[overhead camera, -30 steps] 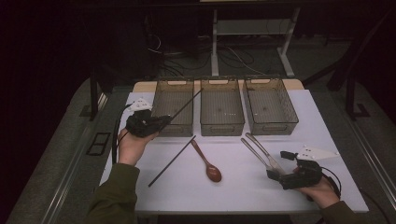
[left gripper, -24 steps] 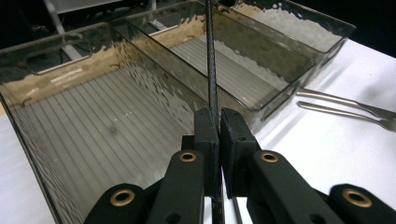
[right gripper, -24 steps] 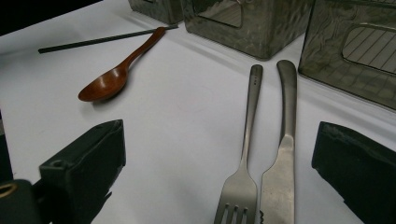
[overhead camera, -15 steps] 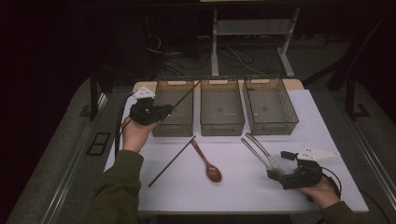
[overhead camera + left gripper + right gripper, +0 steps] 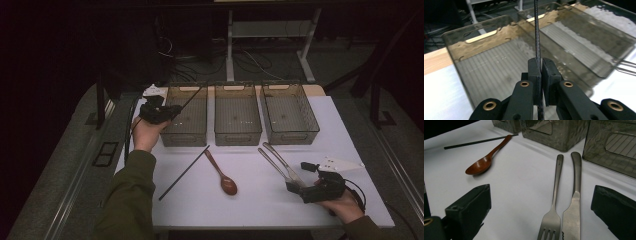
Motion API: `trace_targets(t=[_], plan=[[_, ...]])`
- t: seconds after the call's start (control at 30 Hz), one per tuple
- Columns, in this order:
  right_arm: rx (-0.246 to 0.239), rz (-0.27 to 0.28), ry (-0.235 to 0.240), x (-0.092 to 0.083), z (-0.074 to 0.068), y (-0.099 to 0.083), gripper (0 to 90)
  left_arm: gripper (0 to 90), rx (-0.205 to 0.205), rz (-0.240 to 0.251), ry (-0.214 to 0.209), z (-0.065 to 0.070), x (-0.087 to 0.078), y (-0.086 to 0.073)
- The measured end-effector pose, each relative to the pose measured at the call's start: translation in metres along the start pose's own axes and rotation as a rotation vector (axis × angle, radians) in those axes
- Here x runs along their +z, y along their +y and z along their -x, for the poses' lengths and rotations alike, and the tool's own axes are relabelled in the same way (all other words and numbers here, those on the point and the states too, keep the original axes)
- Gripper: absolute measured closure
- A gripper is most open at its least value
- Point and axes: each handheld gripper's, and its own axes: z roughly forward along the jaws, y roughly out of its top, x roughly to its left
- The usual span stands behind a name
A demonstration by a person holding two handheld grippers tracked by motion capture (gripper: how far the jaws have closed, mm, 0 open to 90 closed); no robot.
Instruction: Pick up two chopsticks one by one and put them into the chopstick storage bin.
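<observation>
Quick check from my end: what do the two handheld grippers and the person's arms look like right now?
Both are black. The left gripper has two flat black jaws on linkage arms with brass-coloured pivot rings. The right gripper has thick, blocky black jaws, a pale three-cornered plate beside it and a dark cable trailing behind. The person's left sleeve is olive green; both hands are bare.

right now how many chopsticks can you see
2: one chopstick is clamped in the left gripper over the left bin; the other chopstick lies on the table beside the wooden spoon.
</observation>
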Motion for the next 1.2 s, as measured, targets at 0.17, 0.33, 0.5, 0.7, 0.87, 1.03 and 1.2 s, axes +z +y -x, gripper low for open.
trace_targets(t=[0.17,0.33,0.5,0.7,0.87,1.03,1.2], plan=[[-0.001,0.002,0.001,-0.001,0.001,0.000,2.1,85.1,-0.034,-0.023,0.027,-0.012,0.010,-0.006],[0.000,0.001,-0.001,-0.001,0.001,0.000,2.1,85.1,-0.056,-0.031,0.047,-0.018,0.017,-0.009],[-0.001,0.001,-0.001,-0.001,0.001,0.000,2.1,85.1,-0.047,-0.082,0.073,-0.019,0.027,-0.013],[0.007,0.001,0.000,-0.002,0.001,0.000,2.1,85.0,-0.054,-0.122,0.075,-0.019,0.034,-0.015],[0.003,0.001,-0.001,-0.002,0.001,-0.001,2.1,85.0,-0.069,-0.155,0.088,-0.019,0.038,-0.017],[0.002,0.002,0.000,-0.001,0.001,-0.001,2.1,85.0,-0.062,-0.160,0.084,-0.018,0.040,-0.017],[0.003,0.003,0.000,-0.002,0.001,-0.001,2.1,84.9,-0.067,-0.159,0.089,-0.019,0.040,-0.017]])
